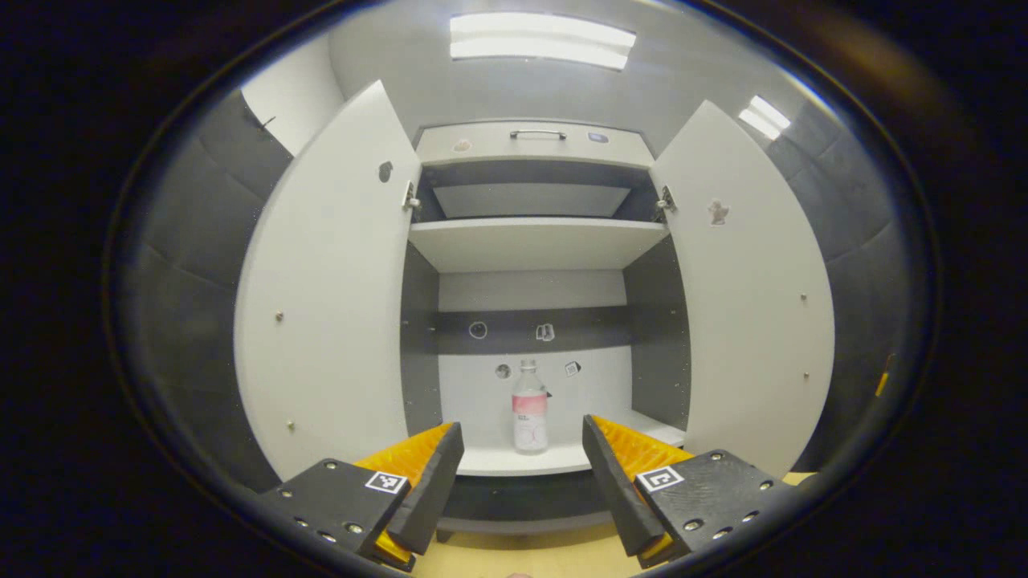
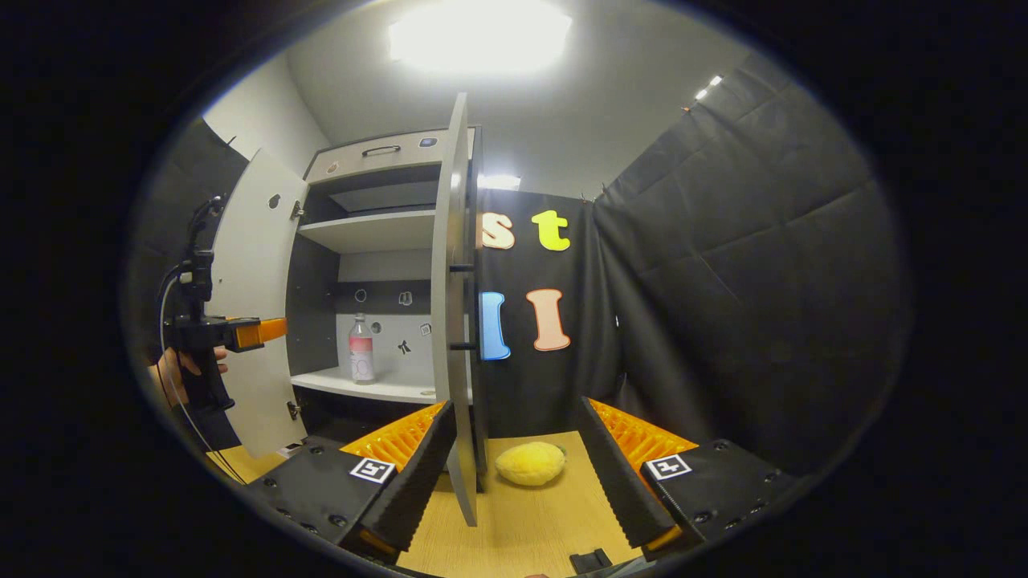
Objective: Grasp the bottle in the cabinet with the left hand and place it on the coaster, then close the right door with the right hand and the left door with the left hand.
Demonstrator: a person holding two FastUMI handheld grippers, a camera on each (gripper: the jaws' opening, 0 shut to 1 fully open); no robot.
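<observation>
A clear bottle (image 1: 530,409) with a pink label and white cap stands upright on the lower shelf (image 1: 514,461) of the white cabinet. Both doors hang wide: the left door (image 1: 329,305) and the right door (image 1: 747,305). My left gripper (image 1: 522,427) is open in front of the cabinet, level with the bottle and still short of the shelf. In the right gripper view the bottle (image 2: 361,349) shows past the right door (image 2: 456,321), seen edge-on. The left gripper (image 2: 259,331), held by a hand, hovers beside the left door (image 2: 249,321). My right gripper (image 2: 516,409) is open and holds nothing.
A yellow rounded object (image 2: 530,463) lies on the wooden tabletop (image 2: 522,522) just right of the right door's lower edge. The cabinet's upper shelf (image 1: 534,241) is bare, with a drawer and handle (image 1: 536,134) above. Black padded cloth walls stand on both sides.
</observation>
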